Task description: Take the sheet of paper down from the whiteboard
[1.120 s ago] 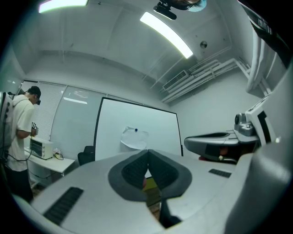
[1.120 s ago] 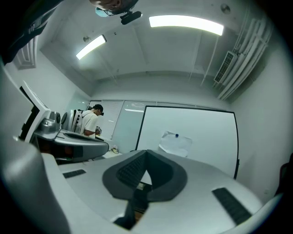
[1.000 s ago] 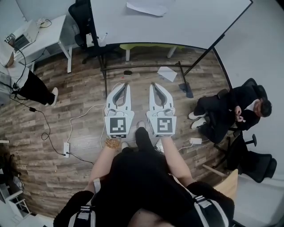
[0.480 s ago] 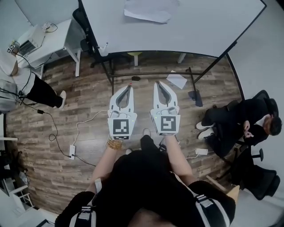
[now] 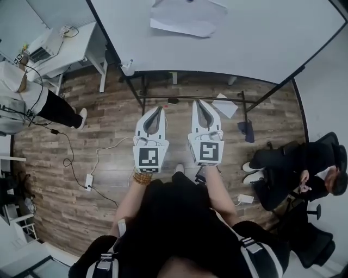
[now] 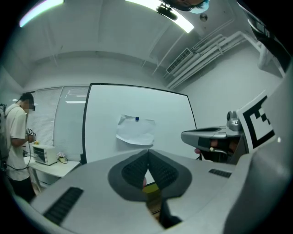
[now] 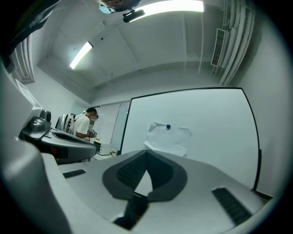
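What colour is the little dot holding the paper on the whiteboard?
Blue. The dot shows best in the right gripper view.

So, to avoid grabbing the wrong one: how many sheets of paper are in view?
2. The pinned sheet hangs on the whiteboard; a loose sheet lies on the floor below it. Others may be hidden.

Black clothes (image 5: 174, 217), beaded bracelet (image 5: 140, 177), white left tongs (image 5: 161, 108) and right tongs (image 5: 197, 102).

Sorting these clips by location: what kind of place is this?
Most likely an office or meeting room: a large whiteboard on a floor stand with a sheet of paper pinned to it, a white desk carrying equipment beside it, and strip lights in the ceiling.
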A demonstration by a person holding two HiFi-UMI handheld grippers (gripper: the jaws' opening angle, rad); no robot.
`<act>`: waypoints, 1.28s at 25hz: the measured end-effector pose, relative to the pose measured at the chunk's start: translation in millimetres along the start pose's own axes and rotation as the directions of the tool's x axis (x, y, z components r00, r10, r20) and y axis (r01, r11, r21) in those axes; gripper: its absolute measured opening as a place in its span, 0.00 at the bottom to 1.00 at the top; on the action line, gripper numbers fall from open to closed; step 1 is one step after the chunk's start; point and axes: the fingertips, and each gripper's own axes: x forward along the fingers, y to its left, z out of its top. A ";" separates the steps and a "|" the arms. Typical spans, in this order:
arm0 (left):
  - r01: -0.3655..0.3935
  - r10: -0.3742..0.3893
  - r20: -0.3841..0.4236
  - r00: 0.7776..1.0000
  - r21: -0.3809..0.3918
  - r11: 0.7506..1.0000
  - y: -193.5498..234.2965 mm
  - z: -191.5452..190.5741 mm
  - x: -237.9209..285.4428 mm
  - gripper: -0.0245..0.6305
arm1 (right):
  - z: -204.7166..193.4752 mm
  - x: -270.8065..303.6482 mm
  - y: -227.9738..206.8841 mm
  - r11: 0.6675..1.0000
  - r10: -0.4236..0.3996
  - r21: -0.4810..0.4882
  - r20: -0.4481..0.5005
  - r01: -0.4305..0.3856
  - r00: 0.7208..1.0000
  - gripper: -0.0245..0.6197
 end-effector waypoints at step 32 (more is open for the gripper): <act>0.042 -0.039 0.074 0.997 -0.036 0.998 21.9 5.9 167.4 0.05 | -13.1 126.5 -65.6 0.994 0.048 -0.093 -0.029 -0.050 0.998 0.03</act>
